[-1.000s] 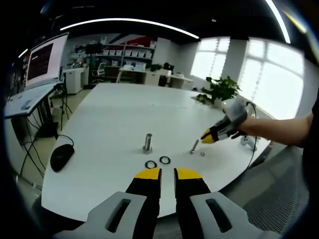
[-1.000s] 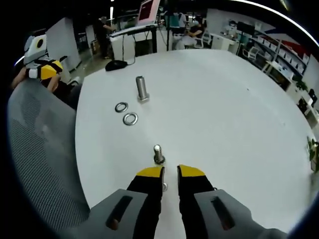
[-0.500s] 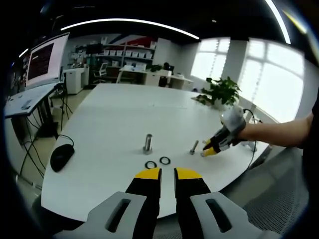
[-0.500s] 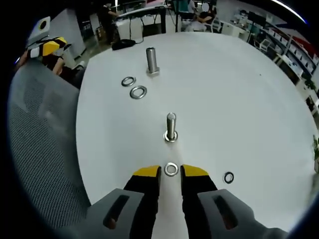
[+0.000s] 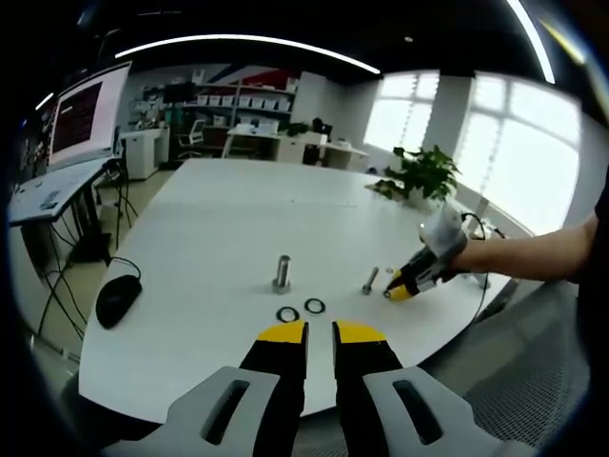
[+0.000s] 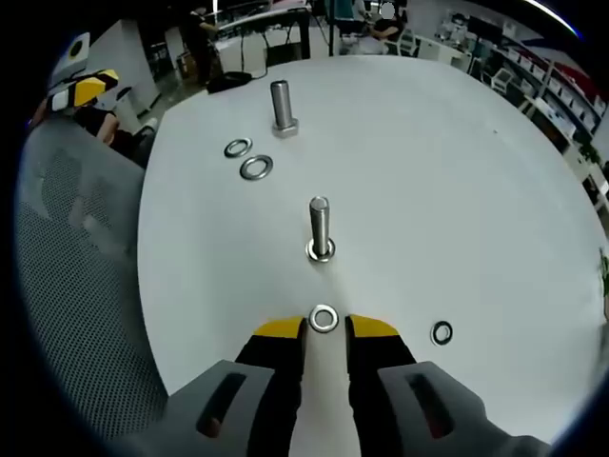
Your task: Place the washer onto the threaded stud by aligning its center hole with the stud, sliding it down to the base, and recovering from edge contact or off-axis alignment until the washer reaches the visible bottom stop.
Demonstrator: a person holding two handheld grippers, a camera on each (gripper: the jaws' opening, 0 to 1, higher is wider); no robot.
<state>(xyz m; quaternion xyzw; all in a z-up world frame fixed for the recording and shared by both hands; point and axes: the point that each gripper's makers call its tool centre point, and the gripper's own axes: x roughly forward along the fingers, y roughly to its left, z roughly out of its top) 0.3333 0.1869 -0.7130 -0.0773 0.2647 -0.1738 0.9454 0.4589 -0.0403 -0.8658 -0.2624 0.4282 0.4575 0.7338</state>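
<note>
In the right gripper view, my right gripper (image 6: 324, 327) is shut on a small steel washer (image 6: 324, 319), pinched by its edges between the yellow tips. Just ahead of it a thin threaded stud (image 6: 320, 225) stands upright on the white table (image 6: 457, 190), with a ring (image 6: 321, 251) around its base. The washer is short of the stud and apart from it. The left gripper view shows that gripper (image 5: 398, 290) low beside the stud (image 5: 370, 280). My left gripper (image 5: 321, 333) hovers near the table's front edge, shut with nothing between its jaws.
A thicker stud (image 6: 281, 103) stands farther on, with two loose washers (image 6: 238, 148) (image 6: 255, 168) near it. Another washer (image 6: 442, 332) lies to the right of my right gripper. A grey mesh chair (image 6: 76, 286) sits off the table's edge. A black mouse (image 5: 117, 300) lies at the left.
My right gripper came down beside the thin stud, drew back from it and took hold of the washer. The stud now appears farther ahead. My left gripper has stayed put.
</note>
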